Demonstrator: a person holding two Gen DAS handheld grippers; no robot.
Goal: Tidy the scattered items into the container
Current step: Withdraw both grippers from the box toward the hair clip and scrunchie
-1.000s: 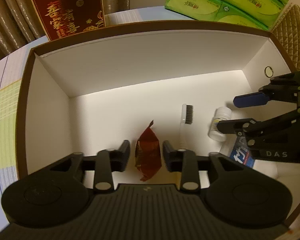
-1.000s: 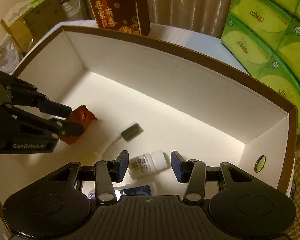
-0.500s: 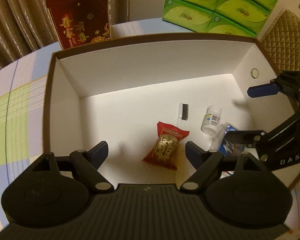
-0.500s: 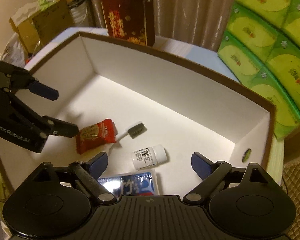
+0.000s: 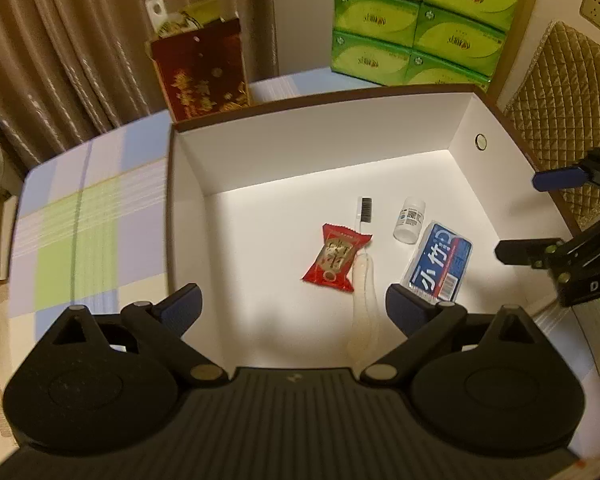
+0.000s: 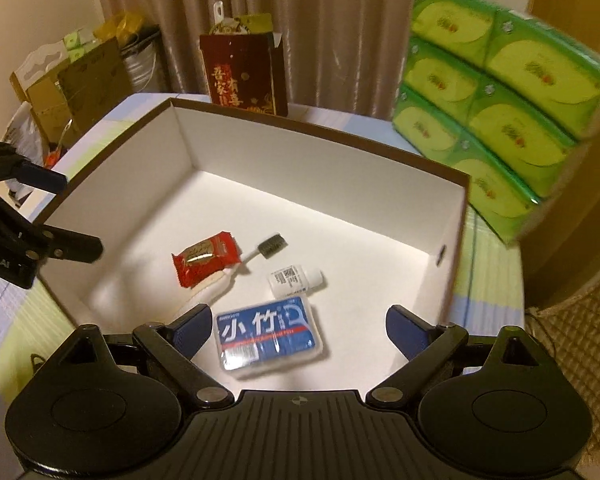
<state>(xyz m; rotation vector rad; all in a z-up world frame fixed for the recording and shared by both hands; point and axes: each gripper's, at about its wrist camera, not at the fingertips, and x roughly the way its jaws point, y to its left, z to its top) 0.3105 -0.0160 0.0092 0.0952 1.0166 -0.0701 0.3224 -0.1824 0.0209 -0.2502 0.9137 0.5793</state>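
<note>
Left wrist view shows the left gripper (image 5: 292, 308) above the near edge of the white box (image 5: 300, 140), and its jaws have just been opening; they now stand spread wide with nothing between them. The right gripper (image 6: 300, 328) is the same in its own view: the jaws have just been opening, they are wide apart, and no pad touches anything.

All 4 items lie on the floor of the box. The red snack packet (image 5: 336, 257) rests on the handle of the toothbrush (image 5: 365, 216), whose dark bristles point to the far wall. Just right of the brush lies the small white bottle (image 5: 409, 220) on its side, and near it, close to the right gripper, lies the blue floss pack (image 6: 269, 330).

The step in hand seems to be the withdrawal after the release. To do it well, each hand should lift straight away from the box and keep the jaws wide, so that no finger catches the brown rim or drags an item back out. The floss pack needs care, because it sits directly below the right gripper's fingers. The bottle is round and may roll if it is bumped.

Then it is wise to look over the checked tablecloth (image 5: 80, 232) around the box. No scattered item shows on the visible part of the cloth, so the task looks nearly finished, but the near side of the table is hidden behind the grippers.
</note>
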